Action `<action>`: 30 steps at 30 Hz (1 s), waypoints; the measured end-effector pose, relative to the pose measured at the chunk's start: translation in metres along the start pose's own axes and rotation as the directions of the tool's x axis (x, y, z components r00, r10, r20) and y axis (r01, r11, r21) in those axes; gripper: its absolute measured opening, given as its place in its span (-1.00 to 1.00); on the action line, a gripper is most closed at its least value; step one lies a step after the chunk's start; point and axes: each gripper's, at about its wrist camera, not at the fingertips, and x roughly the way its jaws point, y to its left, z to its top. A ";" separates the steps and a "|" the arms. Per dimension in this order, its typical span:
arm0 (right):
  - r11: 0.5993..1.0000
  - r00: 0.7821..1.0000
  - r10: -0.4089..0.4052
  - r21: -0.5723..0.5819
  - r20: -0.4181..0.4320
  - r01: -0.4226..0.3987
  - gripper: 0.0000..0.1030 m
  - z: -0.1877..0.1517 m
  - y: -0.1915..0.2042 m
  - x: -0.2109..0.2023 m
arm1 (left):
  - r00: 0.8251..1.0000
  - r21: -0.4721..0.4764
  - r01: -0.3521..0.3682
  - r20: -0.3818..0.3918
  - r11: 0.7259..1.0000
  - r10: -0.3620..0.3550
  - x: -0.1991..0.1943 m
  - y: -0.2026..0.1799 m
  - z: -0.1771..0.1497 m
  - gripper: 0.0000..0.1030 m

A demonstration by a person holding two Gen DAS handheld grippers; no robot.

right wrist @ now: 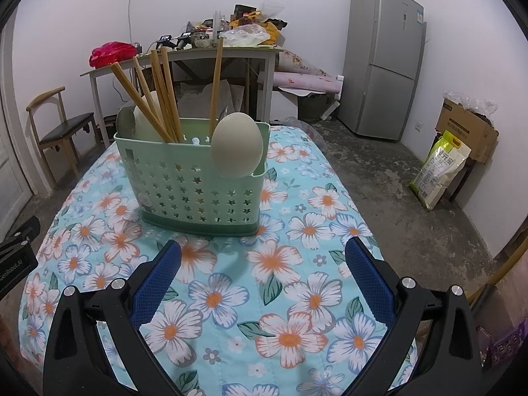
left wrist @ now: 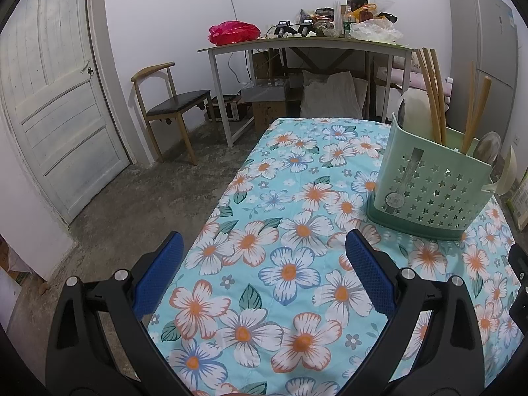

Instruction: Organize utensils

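Observation:
A pale green utensil caddy (right wrist: 198, 181) with star-shaped holes stands upright on the floral tablecloth (right wrist: 264, 297). Several wooden chopsticks (right wrist: 158, 99) and a metal spoon (right wrist: 125, 122) lean in it, and a large cream ladle (right wrist: 237, 145) rests at its right end. My right gripper (right wrist: 264, 257) hovers open just in front of the caddy with nothing between its blue pads. In the left wrist view the same caddy (left wrist: 429, 191) sits at the right with chopsticks (left wrist: 432, 95) sticking up. My left gripper (left wrist: 264, 250) is open and holds nothing, over the table's left edge.
The table's left edge (left wrist: 217, 204) drops to a concrete floor. Behind are a wooden chair (left wrist: 168, 105), a cluttered grey desk (left wrist: 297, 46), a white door (left wrist: 56, 99), a fridge (right wrist: 382, 62), a cardboard box (right wrist: 468, 125) and a rice bag (right wrist: 439, 171).

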 end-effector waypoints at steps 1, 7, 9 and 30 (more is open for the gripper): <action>1.000 1.000 -0.001 -0.001 0.000 0.001 0.87 0.000 0.000 0.000 | 1.000 0.000 0.000 0.000 1.000 0.000 0.000 0.000 0.000 0.84; 1.000 1.000 -0.002 0.003 0.000 0.002 0.87 0.001 -0.001 0.000 | 1.000 -0.001 0.001 -0.001 1.000 -0.001 0.000 0.000 0.001 0.84; 1.000 1.000 -0.003 0.007 0.000 0.003 0.87 0.001 -0.001 0.000 | 1.000 0.000 -0.001 0.000 1.000 0.001 -0.001 0.000 0.000 0.84; 0.999 1.000 0.000 0.032 -0.004 0.000 0.87 0.002 -0.007 0.001 | 1.000 -0.001 0.001 -0.004 1.000 -0.001 0.000 0.002 0.002 0.84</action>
